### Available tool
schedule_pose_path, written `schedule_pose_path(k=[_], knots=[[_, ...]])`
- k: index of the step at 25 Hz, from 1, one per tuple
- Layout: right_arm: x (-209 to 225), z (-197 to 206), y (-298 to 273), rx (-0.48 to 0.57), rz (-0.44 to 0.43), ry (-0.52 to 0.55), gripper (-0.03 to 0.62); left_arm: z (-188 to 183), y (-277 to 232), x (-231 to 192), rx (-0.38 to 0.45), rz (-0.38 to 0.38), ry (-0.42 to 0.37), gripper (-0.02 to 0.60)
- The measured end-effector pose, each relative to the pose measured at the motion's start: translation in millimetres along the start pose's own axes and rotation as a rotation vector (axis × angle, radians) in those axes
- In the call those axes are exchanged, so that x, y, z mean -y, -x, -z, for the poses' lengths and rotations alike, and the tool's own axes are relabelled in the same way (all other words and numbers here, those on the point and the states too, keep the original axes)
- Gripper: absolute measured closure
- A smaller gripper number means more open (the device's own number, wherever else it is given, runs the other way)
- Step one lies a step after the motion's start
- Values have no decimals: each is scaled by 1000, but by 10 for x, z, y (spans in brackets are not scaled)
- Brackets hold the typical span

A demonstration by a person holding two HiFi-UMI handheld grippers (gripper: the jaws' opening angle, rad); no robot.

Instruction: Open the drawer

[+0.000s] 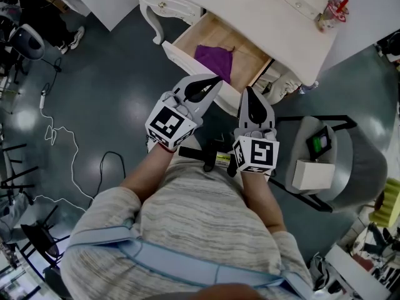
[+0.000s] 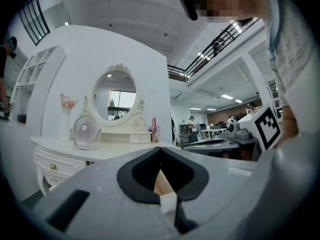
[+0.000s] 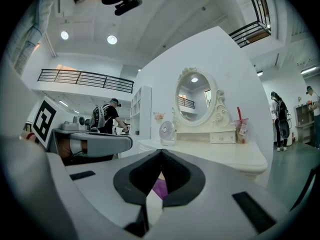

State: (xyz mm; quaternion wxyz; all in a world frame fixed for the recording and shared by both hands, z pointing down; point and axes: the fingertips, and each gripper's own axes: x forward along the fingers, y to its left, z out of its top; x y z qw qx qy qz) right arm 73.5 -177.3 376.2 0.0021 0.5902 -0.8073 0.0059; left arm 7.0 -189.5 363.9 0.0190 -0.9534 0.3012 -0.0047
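Drawer [image 1: 250, 55] open, front panel [image 1: 186, 58] toward the person [image 1: 200, 230]

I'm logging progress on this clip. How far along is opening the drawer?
Done: the drawer stands pulled out of the dressing table, with its wooden inside and a purple cloth exposed. In hand: nothing; the left gripper and the right gripper hover at its front, both shut and empty. Left: seemingly nothing, unless it should slide out further.
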Motion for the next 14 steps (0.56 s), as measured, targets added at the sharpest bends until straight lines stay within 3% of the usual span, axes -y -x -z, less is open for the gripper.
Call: schedule_pose_path(k=[14], knots=[[-44,5,2,-7,-17,4,586,-21,11,24,1,7,-6,568]])
